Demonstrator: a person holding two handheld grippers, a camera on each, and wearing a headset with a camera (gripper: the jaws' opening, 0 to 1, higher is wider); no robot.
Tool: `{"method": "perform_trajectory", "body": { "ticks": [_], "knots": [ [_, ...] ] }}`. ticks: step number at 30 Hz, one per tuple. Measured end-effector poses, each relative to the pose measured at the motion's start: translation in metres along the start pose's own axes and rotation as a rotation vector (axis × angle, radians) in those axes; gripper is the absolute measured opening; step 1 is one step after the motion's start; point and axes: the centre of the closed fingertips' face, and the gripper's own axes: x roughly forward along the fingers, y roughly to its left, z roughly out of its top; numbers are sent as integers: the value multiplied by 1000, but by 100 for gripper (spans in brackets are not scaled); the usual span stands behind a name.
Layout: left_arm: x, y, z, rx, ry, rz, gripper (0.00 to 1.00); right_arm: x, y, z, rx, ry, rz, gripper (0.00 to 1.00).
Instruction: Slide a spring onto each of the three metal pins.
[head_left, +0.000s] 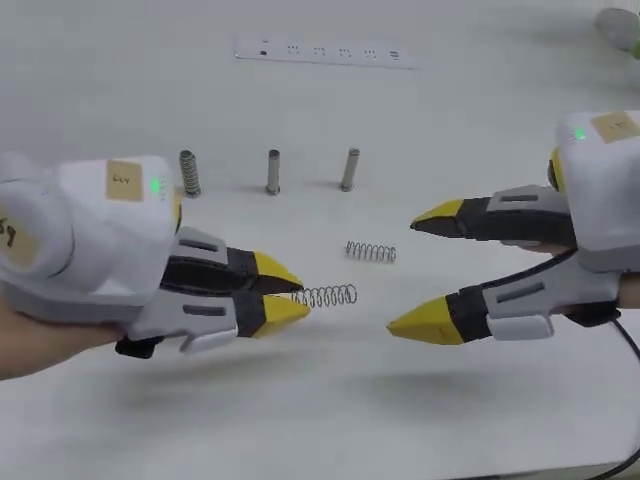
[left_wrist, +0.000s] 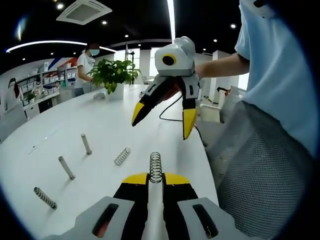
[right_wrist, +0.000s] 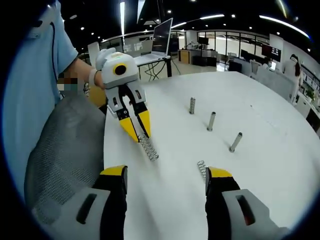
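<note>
Coiled steel spring (head_left: 325, 296): clamped at one end in your L yellow-tipped gripper (head_left: 303, 293), low over white bench (head_left: 450, 420). R gripper (head_left: 403, 272) gapes, empty. Likely spring 2 of 3: tip it upright, thread onto bare middle grey metal pin (head_left: 273, 172).

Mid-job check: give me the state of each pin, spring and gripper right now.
left pin: upright, carries fitted spring.
middle pin: upright, bare.
right pin: upright, bare.
held spring: clamped by one end.
loose spring: lying on the table.
left gripper: shut on held spring.
right gripper: open, empty.
</note>
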Motion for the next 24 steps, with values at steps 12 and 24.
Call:
{"method": "perform_trajectory", "body": {
  "ticks": [12,24],
  "knots": [
    [0,-6,-1,7,8,-23,2,21,22,0,-88,39,88,43],
    [1,-9,-1,2,5,-35,2,31,29,-4,-205,76,136,21]
  ]
}}
